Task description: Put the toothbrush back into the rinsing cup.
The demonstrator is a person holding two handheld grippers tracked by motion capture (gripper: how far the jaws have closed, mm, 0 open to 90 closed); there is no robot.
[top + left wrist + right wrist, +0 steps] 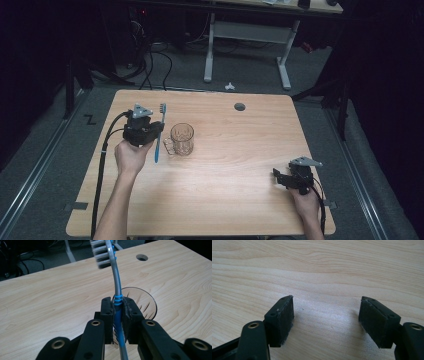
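Blue-handled toothbrush [117, 307] stands bristles-up, clamped mid-handle in the left hand-held gripper [150, 131] just beside the glass [182, 139], probably for dropping in. The right hand-held gripper [325, 320] idles agape on the worktop [240, 150], well apart.

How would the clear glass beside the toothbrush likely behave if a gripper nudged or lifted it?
The glass looks taller than wide and stands upright on the smooth wooden table, so a high push might tip it while a low one probably slides it. Its clear faceted wall suggests something rigid, fairly slippery and breakable. It appears empty, so likely light.
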